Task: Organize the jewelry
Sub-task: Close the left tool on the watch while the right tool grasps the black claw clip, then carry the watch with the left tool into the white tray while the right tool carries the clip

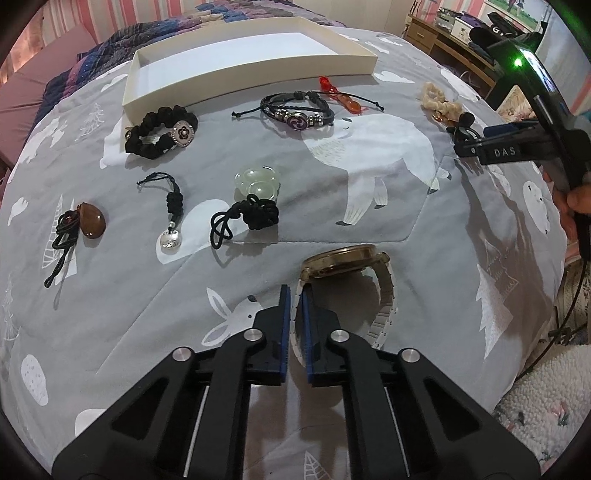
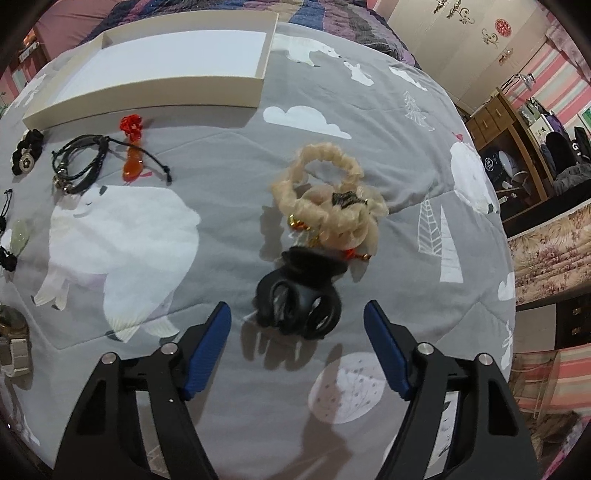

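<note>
The left tongs (image 1: 295,295) are clenched on the band of the gold-cased, silver-link wristwatch (image 1: 347,266) on the bed; gripped by one thin link, it may swing or slip when lifted. The right tongs (image 2: 297,314) stand released over the black plastic claw clip (image 2: 299,302). The shallow cream cardboard box (image 1: 236,92) holds nothing.

A grey quilted bedspread (image 2: 229,229) printed with white polar bears, rabbits, clouds and trees covers the bed. Beyond it lies a patchwork quilt (image 1: 122,40) in dark blue and purple. A wall of pink and white vertical stripes (image 1: 122,14) rises behind. To one side stands a brown wooden desk (image 2: 506,140) (its shelves crowded with small items too blurred to name), and a floral-patterned fabric (image 2: 546,251) lies nearer.
</note>
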Tool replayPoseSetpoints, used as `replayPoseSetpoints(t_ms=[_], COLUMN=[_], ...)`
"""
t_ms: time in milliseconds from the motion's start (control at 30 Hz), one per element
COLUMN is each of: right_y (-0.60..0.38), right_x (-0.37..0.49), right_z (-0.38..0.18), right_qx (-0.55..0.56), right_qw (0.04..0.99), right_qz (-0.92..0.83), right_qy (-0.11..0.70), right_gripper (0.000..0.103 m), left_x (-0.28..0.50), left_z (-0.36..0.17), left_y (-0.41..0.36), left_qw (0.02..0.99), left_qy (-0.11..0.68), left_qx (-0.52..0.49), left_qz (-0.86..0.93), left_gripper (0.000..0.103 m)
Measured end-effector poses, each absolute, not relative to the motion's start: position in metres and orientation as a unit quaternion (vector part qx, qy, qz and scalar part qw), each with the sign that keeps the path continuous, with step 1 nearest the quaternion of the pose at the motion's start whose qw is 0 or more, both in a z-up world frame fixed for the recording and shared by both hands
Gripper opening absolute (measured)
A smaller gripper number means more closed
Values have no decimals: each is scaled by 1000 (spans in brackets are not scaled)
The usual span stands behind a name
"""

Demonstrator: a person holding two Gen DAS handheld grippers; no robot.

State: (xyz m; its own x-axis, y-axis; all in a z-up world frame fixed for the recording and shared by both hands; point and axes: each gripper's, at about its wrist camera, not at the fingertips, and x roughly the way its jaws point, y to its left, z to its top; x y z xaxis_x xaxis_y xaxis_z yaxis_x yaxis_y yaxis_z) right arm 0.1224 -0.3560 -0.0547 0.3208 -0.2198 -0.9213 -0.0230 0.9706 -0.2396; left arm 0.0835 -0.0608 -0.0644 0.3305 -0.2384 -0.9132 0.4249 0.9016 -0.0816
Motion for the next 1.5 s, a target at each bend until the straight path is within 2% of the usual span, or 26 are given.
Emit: replayPoseSetpoints(t_ms=[133,233,400,433,1133,1500], right_y=[-359,-360,-359,-359,-342,-320], right_x=[131,136,143,144,127,140], right_z=[-57,-62,-63,-63,-36,-7], right_qx=[-105,-106,-108,-108,-142,-149], right_qw=[803,796,794,794,821,843], right_qz=[-56,-50,-33,-31,-33,-17], right_qy=[584,593,598,598,552,516], right_gripper=[73,61,52,47,47,47], left_x=[85,85,86,86,87,112], left_z=[-65,-65,-66,-66,-39,-9], left_y=[-59,-58,-58,-58,-68,-70], left_qw=[808,807,806,806,831,858], left_qy=[543,545,546,545,510,464], left_qx=[78,75,75,75,102,175], left_qz=[-213,-216,-215,-216,-199,-134], left_gripper=[3,3,3,3,1,1])
